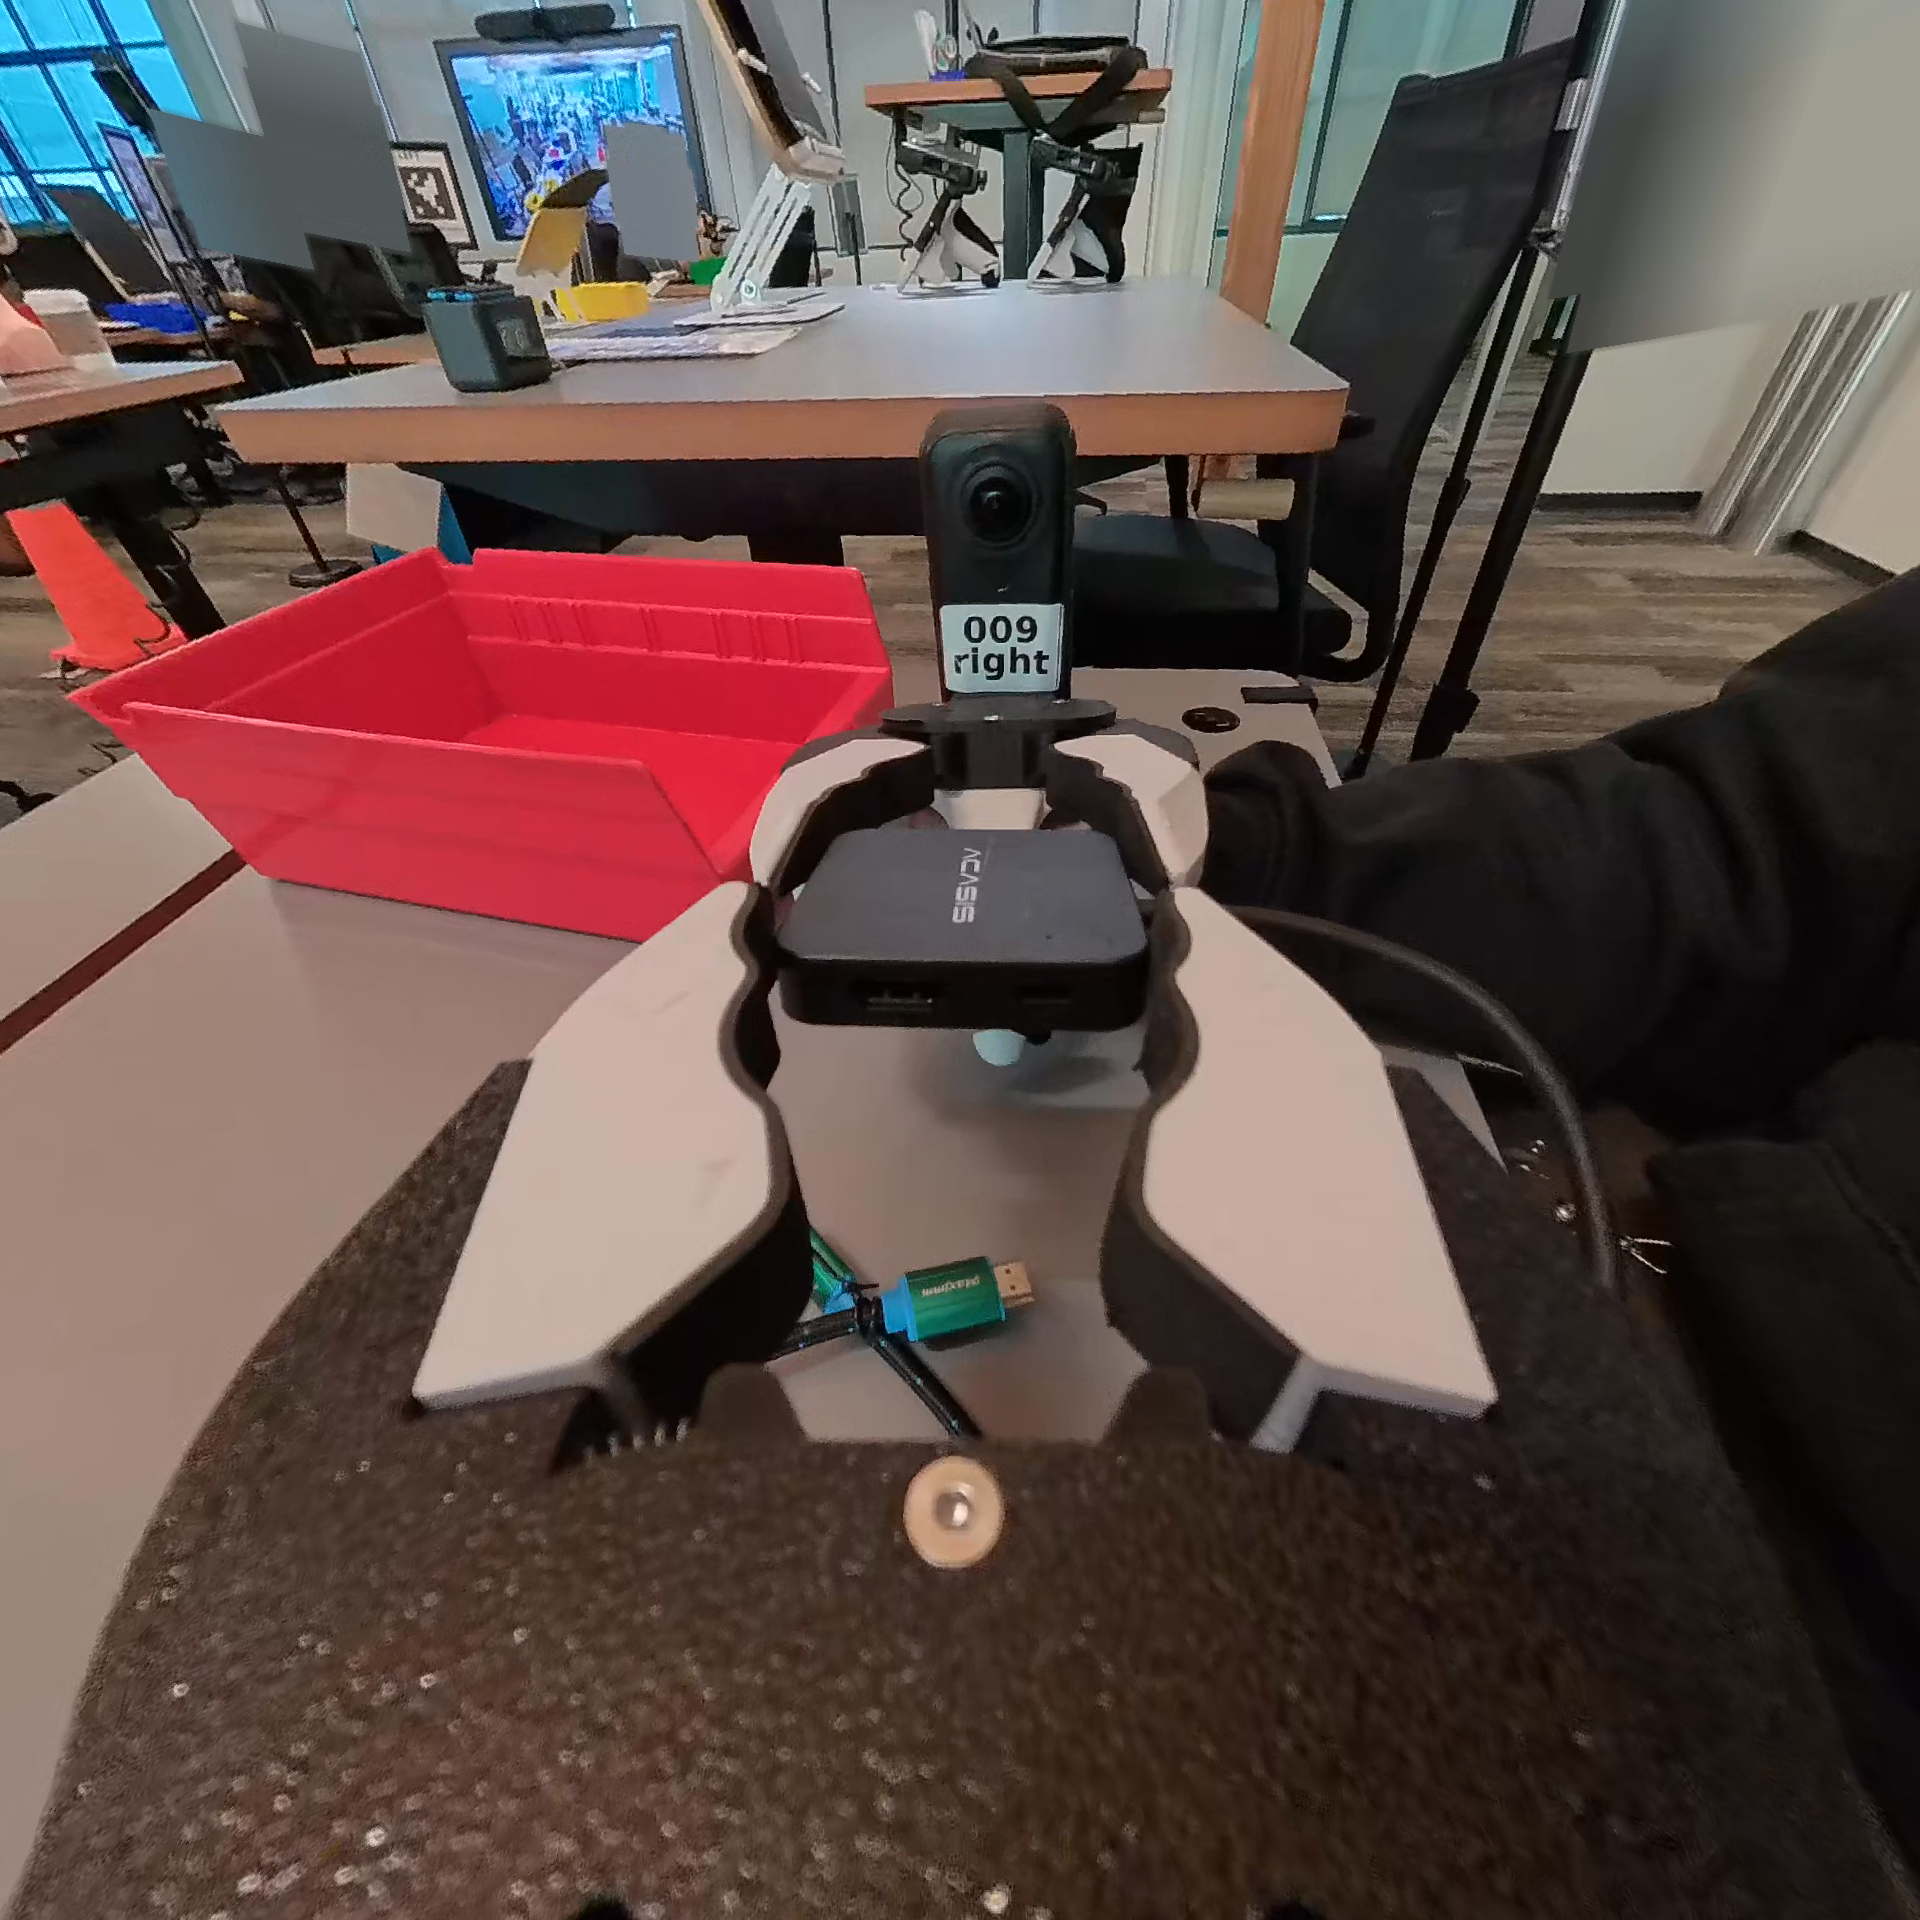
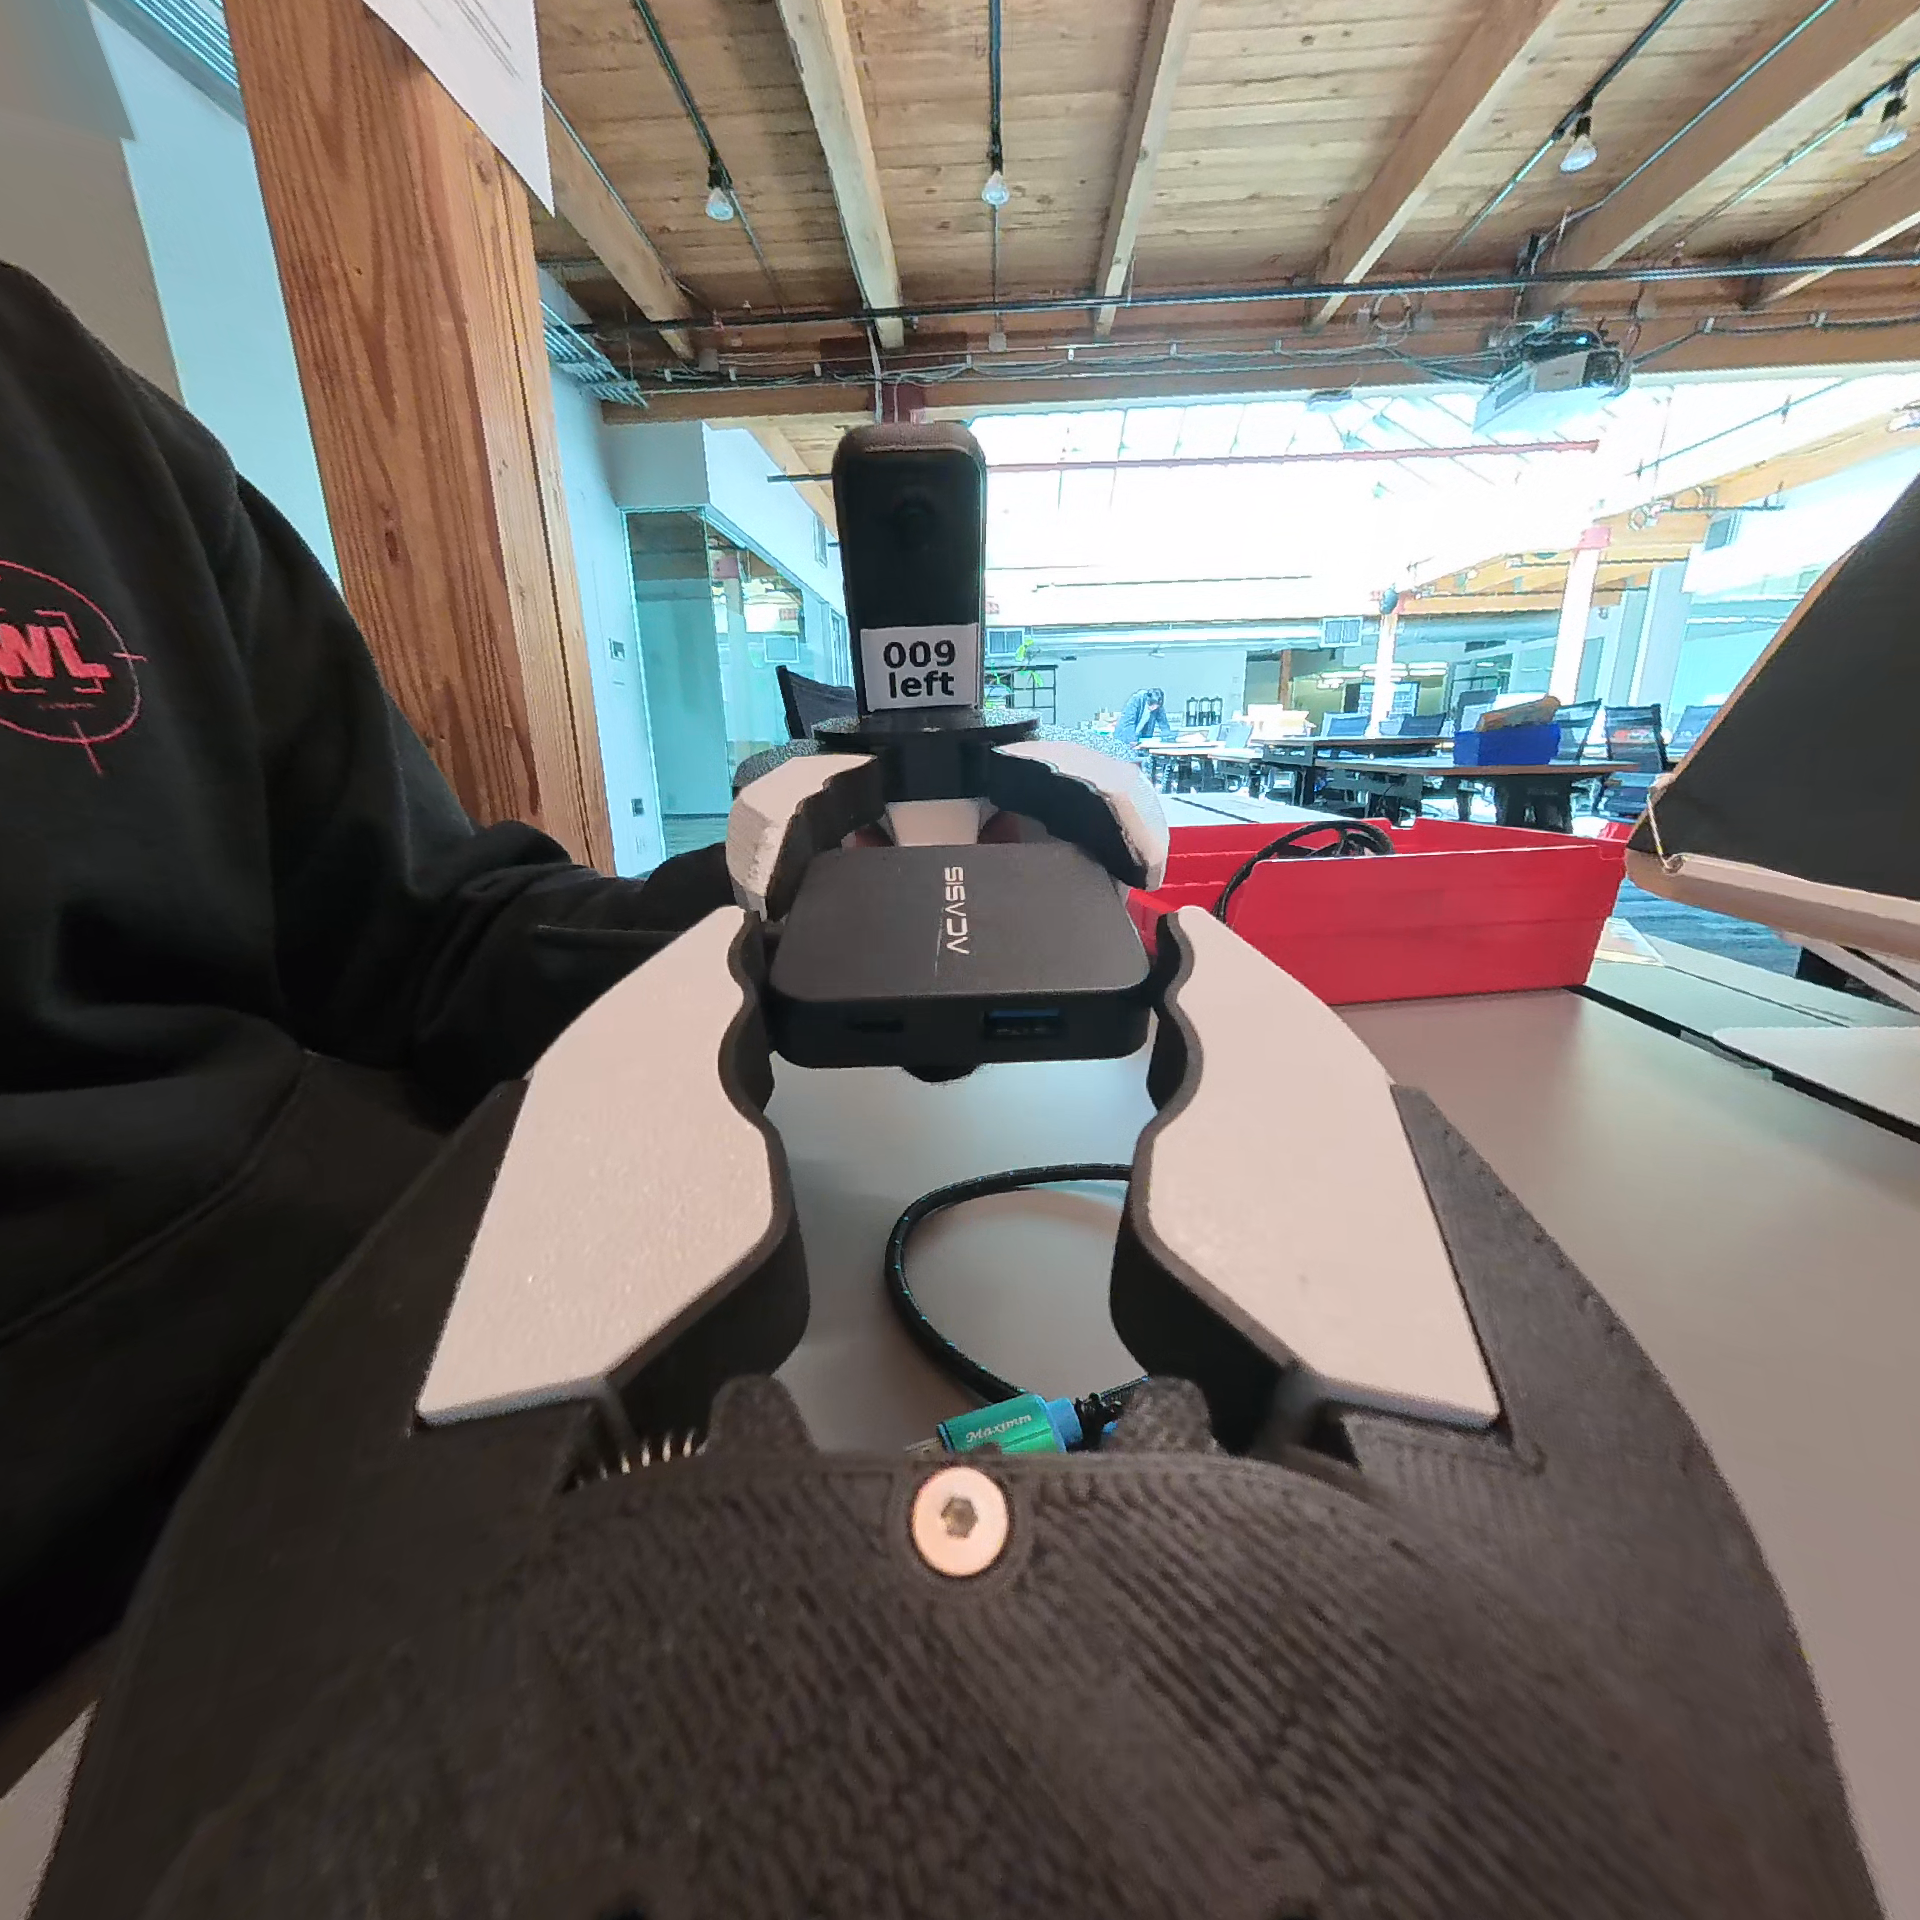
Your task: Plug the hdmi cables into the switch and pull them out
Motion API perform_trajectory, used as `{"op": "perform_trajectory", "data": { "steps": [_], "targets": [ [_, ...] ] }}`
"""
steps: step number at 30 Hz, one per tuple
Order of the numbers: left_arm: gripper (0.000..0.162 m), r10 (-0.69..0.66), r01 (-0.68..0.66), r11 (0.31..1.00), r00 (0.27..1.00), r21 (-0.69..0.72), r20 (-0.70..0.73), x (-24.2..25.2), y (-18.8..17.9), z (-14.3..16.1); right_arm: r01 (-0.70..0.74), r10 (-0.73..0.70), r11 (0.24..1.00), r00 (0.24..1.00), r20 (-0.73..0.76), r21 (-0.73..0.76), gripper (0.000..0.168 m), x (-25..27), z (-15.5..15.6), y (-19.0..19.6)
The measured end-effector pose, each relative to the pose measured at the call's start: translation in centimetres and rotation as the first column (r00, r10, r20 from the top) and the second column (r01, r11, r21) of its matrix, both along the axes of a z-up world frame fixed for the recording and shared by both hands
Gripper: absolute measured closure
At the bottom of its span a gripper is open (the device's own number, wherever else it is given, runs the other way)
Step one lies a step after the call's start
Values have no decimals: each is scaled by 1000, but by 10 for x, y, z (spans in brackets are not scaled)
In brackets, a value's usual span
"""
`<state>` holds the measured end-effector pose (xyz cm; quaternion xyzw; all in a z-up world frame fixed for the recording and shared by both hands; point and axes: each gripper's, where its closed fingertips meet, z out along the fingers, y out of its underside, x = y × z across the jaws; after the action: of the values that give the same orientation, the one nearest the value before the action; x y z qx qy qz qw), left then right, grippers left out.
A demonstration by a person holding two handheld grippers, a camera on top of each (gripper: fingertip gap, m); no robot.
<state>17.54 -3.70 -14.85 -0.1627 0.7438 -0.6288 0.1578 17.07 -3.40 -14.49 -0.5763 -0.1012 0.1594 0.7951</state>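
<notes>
The black switch (image 1: 961,925) (image 2: 956,940) is held up off the grey surface (image 1: 260,1091) (image 2: 1558,1195), pinched from opposite ends by both tongs: the left tongs (image 1: 961,935) grasp one end, and the right tongs (image 2: 956,951) grasp the other, facing them. Its side ports are unplugged. Below, a green HDMI plug (image 1: 951,1299) (image 2: 997,1432) lies on the surface with its braided black cable (image 2: 935,1278) looped nearby. A red bin (image 1: 499,727) sits behind.
</notes>
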Motion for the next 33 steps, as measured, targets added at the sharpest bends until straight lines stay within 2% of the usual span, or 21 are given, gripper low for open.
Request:
{"op": "perform_trajectory", "data": {
  "steps": [7, 11, 26, 33],
  "targets": [
    [94, -4, 4, 1000, 1000, 6, 30, -2, 0, 1, -21, 21, 1000, 1000, -17, -11, 95, -2, -3, 1],
    [94, -17, 19, 998, 1000, -58, 20, -3, 4, 7, -29, 29, 1000, 1000, -11, -11, 97, -3, -4, -1],
    [94, -34, 34, 999, 999, -2, 4, -5, 0, -3, -44, 44, 999, 999, 6, -9, 94, -7, -3, 1],
    [94, -31, 31, 999, 999, -35, 16, -5, -1, 2, -51, 51, 999, 999, -7, -10, 96, -7, -2, 1]
  ]
}}
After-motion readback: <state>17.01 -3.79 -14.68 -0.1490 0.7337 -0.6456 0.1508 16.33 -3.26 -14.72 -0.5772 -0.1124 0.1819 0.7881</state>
